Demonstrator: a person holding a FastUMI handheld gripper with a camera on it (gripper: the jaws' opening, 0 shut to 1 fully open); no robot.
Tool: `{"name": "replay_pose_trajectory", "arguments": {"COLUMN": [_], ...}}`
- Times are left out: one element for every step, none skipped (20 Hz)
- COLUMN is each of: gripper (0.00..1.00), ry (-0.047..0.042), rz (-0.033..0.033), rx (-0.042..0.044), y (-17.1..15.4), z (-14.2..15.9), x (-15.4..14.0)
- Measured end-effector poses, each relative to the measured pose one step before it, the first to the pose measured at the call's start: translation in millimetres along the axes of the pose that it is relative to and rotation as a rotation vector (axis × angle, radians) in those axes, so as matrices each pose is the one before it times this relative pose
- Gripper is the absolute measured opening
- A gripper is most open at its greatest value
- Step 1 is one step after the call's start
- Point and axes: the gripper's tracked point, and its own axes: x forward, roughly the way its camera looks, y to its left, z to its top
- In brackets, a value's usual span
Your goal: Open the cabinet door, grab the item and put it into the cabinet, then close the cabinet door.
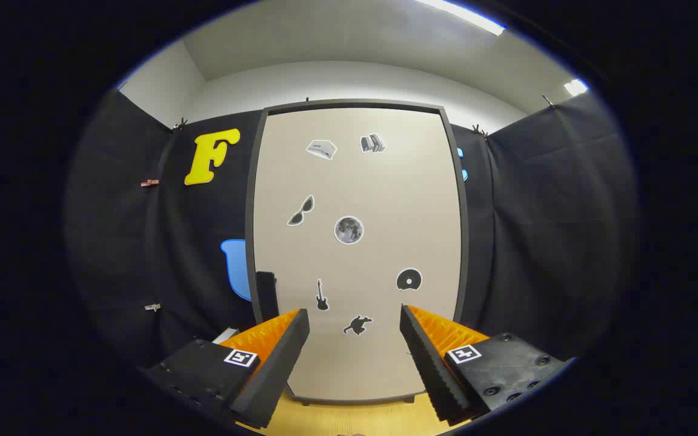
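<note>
Cabinet: the cabinet (358, 248) stands upright straight ahead of the gripper, beyond the fingertips, its long axis vertical.
Door: the cabinet door (385, 194) is beige with a dark frame, closed, and faces the gripper squarely; small grey stickers are scattered over it.
Handle: a dark handle (266, 293) sits on the door's left edge, just above and beyond the left finger.
Gripper: the gripper (355, 321) is released, its orange-and-black fingers (276, 345) spread wide apart with nothing between them, apart from the door.
Surface: a light wooden counter (355, 418) lies below the fingers and carries the cabinet.
Room: black cloth wall (537, 242) on both sides of the cabinet; white wall and ceiling above, with a ceiling light (464, 15).
</note>
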Motion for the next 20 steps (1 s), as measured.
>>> {"name": "replay_pose_trajectory", "arguments": {"gripper": [0.98, 0.97, 0.97, 0.97, 0.97, 0.97, 0.97, 0.97, 0.97, 0.97, 0.98, 0.98, 0.98, 0.98, 0.97, 0.97, 0.97, 0.97, 0.97, 0.97], "ry": [-0.00194, 0.00071, 0.00094, 0.00107, 0.00269, 0.00156, 0.00341, 0.00317, 0.00250, 0.00029, 0.00136, 0.00106, 0.00310, 0.00003, -0.00114, -0.00208, -0.00196, -0.00192, -0.00242, -0.00248], "rz": [0.00202, 0.00018, -0.00167, -0.00040, 0.00020, 0.00161, 0.00279, 0.00388, 0.00213, -0.00236, -0.00095, 0.00206, 0.00117, 0.00017, -0.00083, -0.00052, 0.00054, 0.00174, 0.00113, 0.00108], "rx": [0.00065, 0.00035, -0.00244, -0.00354, -0.00407, -0.00428, -0.00469, -0.00616, -0.00594, -0.00350, -0.00021, 0.00245, 0.00330, 0.00171, -0.00023, -0.00125, 0.00151, 0.00488, 0.00654, 0.00672], "y": [0.92, 0.57, 0.42, 0.62, 0.94, 1.17, 1.01, 0.95, 0.89, -0.43, 0.12, 0.83, 0.32, -0.32, 0.34, 0.08, 0.12, 1.02, 0.46, 1.02], "z": [0.22, -0.01, -1.07, -0.15, -1.11, -0.79, -1.19, -1.29, -1.01, -0.17, -0.42, -0.10, -0.44, 0.15, -0.03, 0.69, 0.20, 0.85, 0.67, 0.94], "x": [-0.30, -0.31, 0.11, 0.05, 0.15, -0.45, -0.89, -0.54, 0.11, -0.31, 0.06, 0.34, -0.13, -0.01, 0.18, -0.13, 0.33, -0.24, 0.11, -0.62]}}
